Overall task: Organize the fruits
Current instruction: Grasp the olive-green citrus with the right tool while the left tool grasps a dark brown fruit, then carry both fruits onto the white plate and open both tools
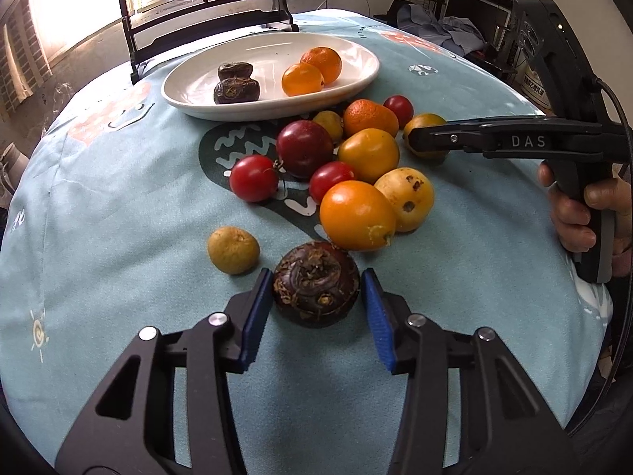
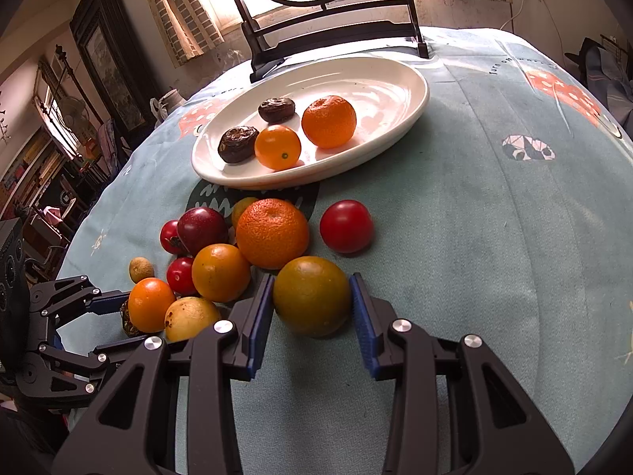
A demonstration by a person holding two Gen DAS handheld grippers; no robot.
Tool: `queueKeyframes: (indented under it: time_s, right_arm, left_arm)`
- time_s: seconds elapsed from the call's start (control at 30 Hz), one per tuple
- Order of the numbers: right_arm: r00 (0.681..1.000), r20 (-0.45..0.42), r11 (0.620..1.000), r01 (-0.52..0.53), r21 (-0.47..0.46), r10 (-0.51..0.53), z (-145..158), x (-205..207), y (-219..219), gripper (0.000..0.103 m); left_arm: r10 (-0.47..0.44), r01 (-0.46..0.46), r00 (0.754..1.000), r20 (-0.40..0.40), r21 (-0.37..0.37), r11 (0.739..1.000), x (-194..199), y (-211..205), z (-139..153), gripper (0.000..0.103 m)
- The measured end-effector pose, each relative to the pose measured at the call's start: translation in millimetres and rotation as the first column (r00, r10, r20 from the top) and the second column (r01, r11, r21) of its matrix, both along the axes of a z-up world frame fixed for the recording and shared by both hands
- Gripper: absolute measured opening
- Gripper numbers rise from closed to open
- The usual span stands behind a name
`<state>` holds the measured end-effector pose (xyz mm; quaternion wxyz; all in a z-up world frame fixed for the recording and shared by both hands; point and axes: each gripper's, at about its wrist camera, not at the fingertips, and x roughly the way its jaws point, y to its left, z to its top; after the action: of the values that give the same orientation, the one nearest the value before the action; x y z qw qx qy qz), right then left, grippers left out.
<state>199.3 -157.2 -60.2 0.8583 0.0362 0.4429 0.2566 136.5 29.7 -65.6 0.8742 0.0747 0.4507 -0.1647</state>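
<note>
A dark brown water chestnut (image 1: 316, 283) lies on the teal tablecloth near me, and my left gripper (image 1: 316, 277) is shut on it, blue pads against both its sides. My right gripper (image 2: 312, 281) is shut on a greenish-orange citrus (image 2: 312, 297) at the right edge of the fruit pile (image 1: 356, 166). That pile mixes red tomatoes, a dark plum, oranges and a spotted yellow fruit. A small tan longan (image 1: 233, 250) lies apart to the left. Behind it the white oval plate (image 1: 356, 79) holds two dark chestnuts and two orange citrus. In the right wrist view, the left gripper (image 2: 118, 320) is at the left.
A black-framed decorative screen (image 1: 205, 19) stands right behind the plate. A lone red tomato (image 2: 346, 226) lies right of the pile. A person's hand (image 1: 573, 213) grips the right tool's handle. The round table drops off on all sides, with room clutter beyond.
</note>
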Motion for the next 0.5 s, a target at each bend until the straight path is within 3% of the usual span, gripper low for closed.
queueKeyframes:
  time_s: [0.3,0.5]
  right_arm:
    - [1.000,0.008,1.000,-0.001,0.004,0.001,1.5,-2.2,-0.6,0.039]
    - [0.999,0.041,0.999,-0.025,0.040,0.024,8.7,-9.5,-4.1,0.039]
  left_arm:
    - [0.007,-0.007,1.000,0.007,-0.003,1.000,-4.4,4.0,1.8,0.044]
    - [-0.010,0.011,1.000,0.008,-0.115,0.993,-15.3,17.9,8.5,0.044]
